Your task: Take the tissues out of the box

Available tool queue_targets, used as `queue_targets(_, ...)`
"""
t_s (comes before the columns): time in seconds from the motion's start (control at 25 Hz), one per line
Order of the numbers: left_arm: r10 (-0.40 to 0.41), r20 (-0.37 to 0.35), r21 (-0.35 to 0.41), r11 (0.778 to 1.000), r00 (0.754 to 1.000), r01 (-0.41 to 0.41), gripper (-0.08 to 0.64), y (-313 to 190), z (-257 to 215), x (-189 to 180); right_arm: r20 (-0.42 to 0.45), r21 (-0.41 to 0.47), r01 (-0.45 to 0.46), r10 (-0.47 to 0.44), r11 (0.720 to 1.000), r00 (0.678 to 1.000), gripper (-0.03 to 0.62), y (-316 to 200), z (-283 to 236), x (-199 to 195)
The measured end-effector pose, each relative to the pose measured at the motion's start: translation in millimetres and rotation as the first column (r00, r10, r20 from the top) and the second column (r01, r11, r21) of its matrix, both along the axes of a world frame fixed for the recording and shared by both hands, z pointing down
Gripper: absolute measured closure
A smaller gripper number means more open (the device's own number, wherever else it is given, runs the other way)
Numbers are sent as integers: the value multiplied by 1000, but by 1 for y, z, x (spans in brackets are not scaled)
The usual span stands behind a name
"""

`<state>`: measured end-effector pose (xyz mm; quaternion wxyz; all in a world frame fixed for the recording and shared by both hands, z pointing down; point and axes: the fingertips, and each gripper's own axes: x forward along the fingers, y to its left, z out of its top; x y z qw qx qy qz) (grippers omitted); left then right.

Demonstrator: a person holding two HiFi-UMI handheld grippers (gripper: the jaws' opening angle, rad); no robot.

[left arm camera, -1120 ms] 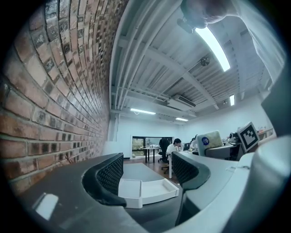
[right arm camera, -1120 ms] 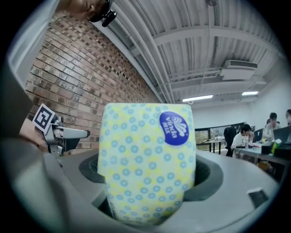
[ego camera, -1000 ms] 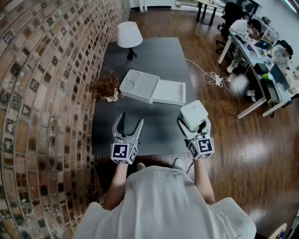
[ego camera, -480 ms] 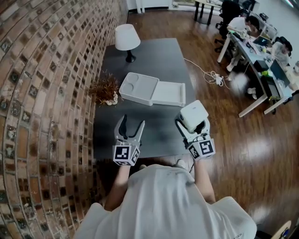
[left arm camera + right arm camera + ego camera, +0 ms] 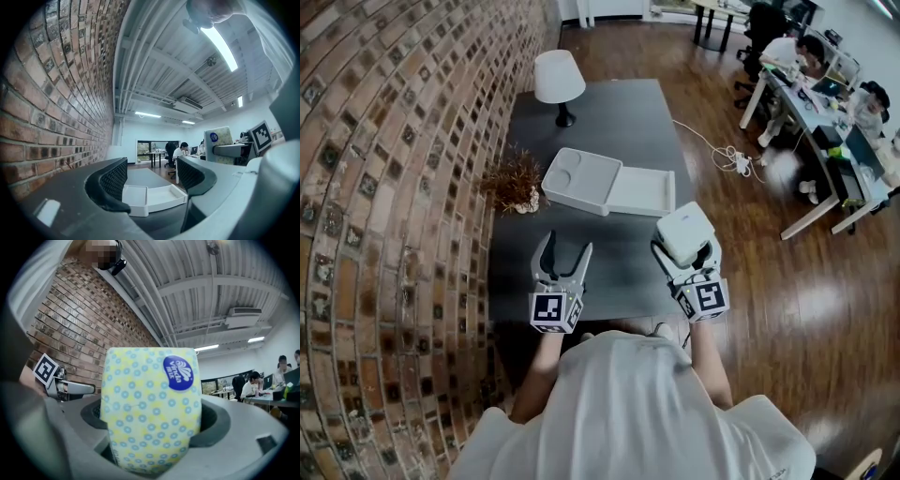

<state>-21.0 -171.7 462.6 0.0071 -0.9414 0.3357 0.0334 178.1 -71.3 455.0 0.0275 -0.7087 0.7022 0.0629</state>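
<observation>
A white box (image 5: 639,191) lies open on the dark table (image 5: 609,112), its two halves side by side and nothing showing inside; the left gripper view also has the box (image 5: 154,200) ahead. My right gripper (image 5: 686,248) is shut on a tissue pack (image 5: 684,231), held above the table's near right corner. Seen up close, the tissue pack (image 5: 150,408) is yellow with blue dots and a blue sticker, upright between the jaws. My left gripper (image 5: 565,246) hovers over the table's near edge, open and holding nothing, its jaws (image 5: 152,180) pointed toward the box.
A brick wall (image 5: 394,187) runs along the table's left side. A white lamp (image 5: 560,73) stands at the far end and a dried plant (image 5: 514,178) left of the box. A cable and power strip (image 5: 733,157) lie on the wooden floor. People sit at desks (image 5: 811,84) far right.
</observation>
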Motion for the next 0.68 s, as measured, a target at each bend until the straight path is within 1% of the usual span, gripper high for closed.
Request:
queue_targets(0.16,-8,-5,6,1000,1000,8,241,-2,-4,0,3,-14,-2,3,1000,1000,115,-3,0,1)
queue_targets(0.28,-35,-20,7,999,999,35,242,-8,-7,-3,-5,-18,-6,5,1000,1000,115,-8,0,0)
queue_targets(0.48,-69,-13,-5,998,998,69,244,-18,-2,-9,-32,-32,-4,3,999,999,115,-14,2,-1)
queue_targets(0.68,-75,-7,-2,997,997,75,244,-23,-3,-8,-39,-39,-25,23,999,999,115,-16,3,4)
